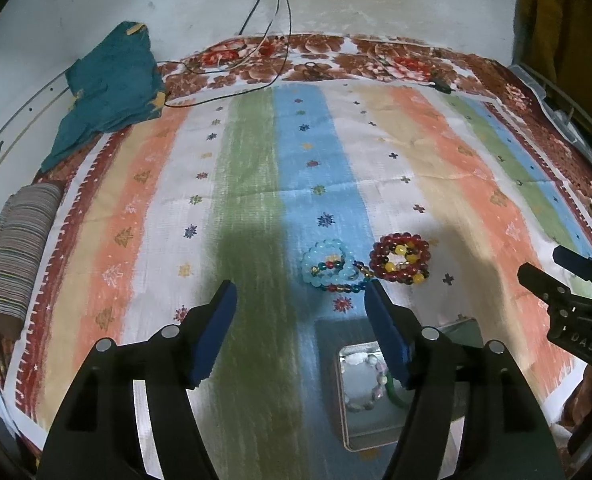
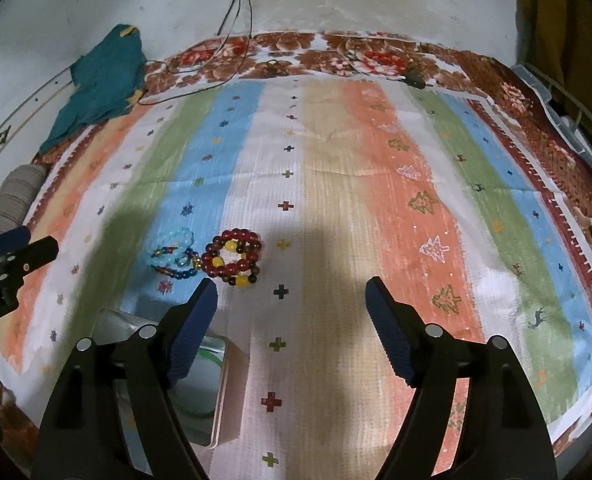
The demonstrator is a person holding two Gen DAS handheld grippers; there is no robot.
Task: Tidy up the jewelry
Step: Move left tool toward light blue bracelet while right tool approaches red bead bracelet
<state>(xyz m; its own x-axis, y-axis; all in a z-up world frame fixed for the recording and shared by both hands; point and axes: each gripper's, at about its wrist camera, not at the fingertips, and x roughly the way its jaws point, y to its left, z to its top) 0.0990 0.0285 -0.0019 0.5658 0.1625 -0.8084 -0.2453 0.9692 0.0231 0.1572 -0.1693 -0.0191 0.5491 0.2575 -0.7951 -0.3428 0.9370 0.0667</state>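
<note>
A red and yellow bead bracelet (image 1: 400, 258) (image 2: 233, 259) lies on the striped cloth. Touching its left side is a pale blue bead bracelet (image 1: 327, 265) (image 2: 174, 249), tangled with a strand of dark multicoloured beads (image 1: 345, 286) (image 2: 178, 272). An open metal tin (image 1: 369, 396) (image 2: 226, 384) sits nearer to me and holds a pale bead bracelet (image 1: 369, 380) and something green. My left gripper (image 1: 300, 298) is open, above the cloth just short of the blue bracelet, nothing between its fingers. My right gripper (image 2: 292, 292) is open too, to the right of the red bracelet, empty.
A teal cloth (image 1: 112, 92) and a striped roll (image 1: 16, 256) lie at the left edge. Black and white cables (image 1: 272, 40) trail from the wall onto the floral blanket (image 1: 375, 60). A wire rack (image 1: 567, 112) stands at the right.
</note>
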